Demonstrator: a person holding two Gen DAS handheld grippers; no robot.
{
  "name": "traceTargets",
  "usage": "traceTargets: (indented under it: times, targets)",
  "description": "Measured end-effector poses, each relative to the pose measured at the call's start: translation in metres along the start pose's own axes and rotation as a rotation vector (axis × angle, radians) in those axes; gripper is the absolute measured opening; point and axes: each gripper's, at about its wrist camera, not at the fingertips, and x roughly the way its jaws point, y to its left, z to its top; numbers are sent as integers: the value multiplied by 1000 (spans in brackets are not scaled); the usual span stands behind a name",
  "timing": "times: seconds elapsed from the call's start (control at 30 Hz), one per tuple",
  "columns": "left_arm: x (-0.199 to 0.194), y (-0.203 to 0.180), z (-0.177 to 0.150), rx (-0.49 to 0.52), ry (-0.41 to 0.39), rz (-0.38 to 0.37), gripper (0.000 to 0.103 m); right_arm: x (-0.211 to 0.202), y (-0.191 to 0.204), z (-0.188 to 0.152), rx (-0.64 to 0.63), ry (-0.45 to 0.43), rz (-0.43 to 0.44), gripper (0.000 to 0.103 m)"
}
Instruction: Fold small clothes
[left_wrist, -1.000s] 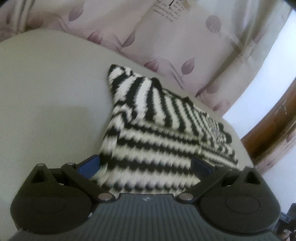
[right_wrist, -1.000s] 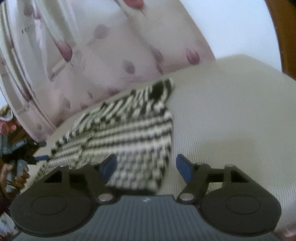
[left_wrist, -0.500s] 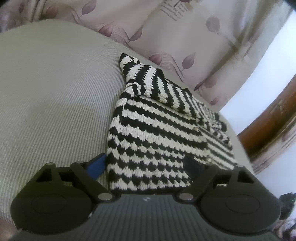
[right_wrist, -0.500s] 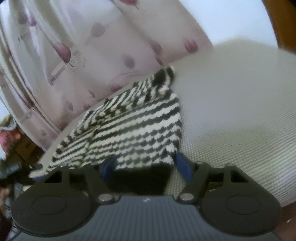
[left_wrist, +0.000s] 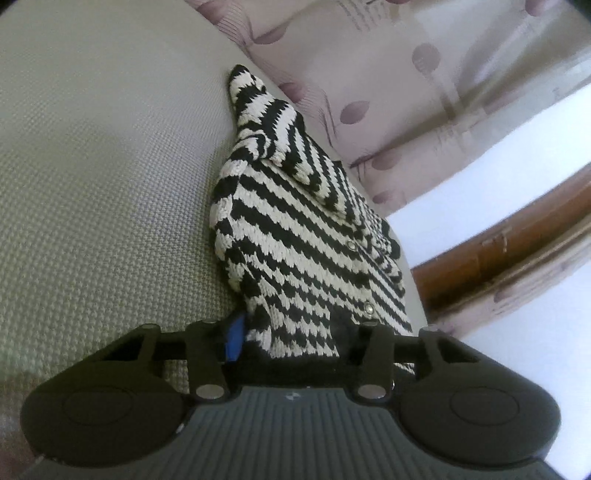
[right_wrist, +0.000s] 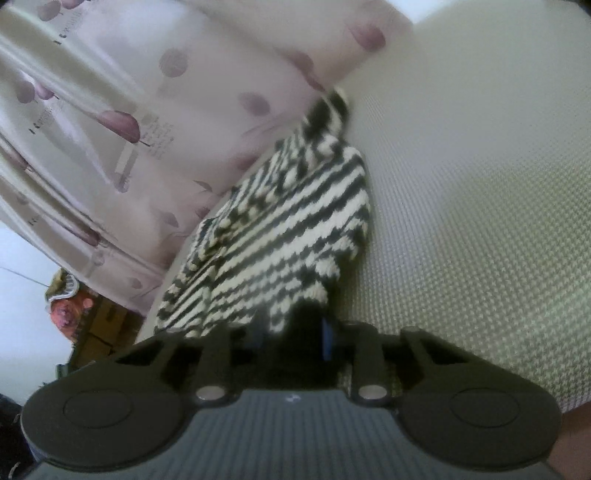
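A small black-and-white striped knit cardigan with metal snap buttons lies on a grey-green woven surface. My left gripper is shut on the cardigan's near hem, and the fabric rises bunched between the fingers. In the right wrist view the same cardigan runs away from the camera. My right gripper is shut on its near hem corner, lifting it off the surface. A folded-in sleeve lies on top at the far end.
A pale pink curtain with leaf print hangs close behind the surface's far edge. A brown wooden frame stands at the right. Cluttered colourful items sit at the far left in the right wrist view.
Both grippers have closed from wide open onto the cardigan's near hem. Both cameras have tilted and the hem is now lifted and bunched.
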Motion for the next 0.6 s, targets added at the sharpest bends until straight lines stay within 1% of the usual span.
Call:
traceTargets:
  times: [0.03,0.1,0.13,0.17,0.2,0.23,0.3,0.33,0.4,0.47,0.53,0.57,0.6]
  targets:
    - [-1,2,0,6,2,-4,48,-2,-2,-1,18,-2,9,25]
    - [-3,2,0,55,19,-2,49,-9,-6,-1,36,-6,24,25]
    - [-3,1,-1,76,28,-3,51,-13,-7,-1,34,-4,15,25]
    - [-3,0,-1,86,34,-14,57,-15,-8,-1,38,-2,10,24]
    - [-2,0,0,87,39,-28,60,-17,-10,0,52,6,23,24]
    - [0,-3,1,94,49,-40,69,-17,-11,1,60,18,33,24]
    - [5,-13,3,126,76,-59,96,-14,-9,4,52,24,12,27]
    - [10,-19,3,149,89,-65,102,-11,-7,5,50,29,9,28]
    - [18,-29,-2,192,81,-44,102,-4,-3,6,34,31,5,29]
    - [22,-28,-2,183,68,-44,99,4,1,6,31,24,4,29]
    - [22,-22,-1,140,50,-27,67,9,3,4,22,9,5,29]
    - [24,-17,-1,119,60,2,21,11,6,2,8,0,1,28]
    - [24,-10,0,98,75,29,11,12,8,1,-11,-4,-7,24]
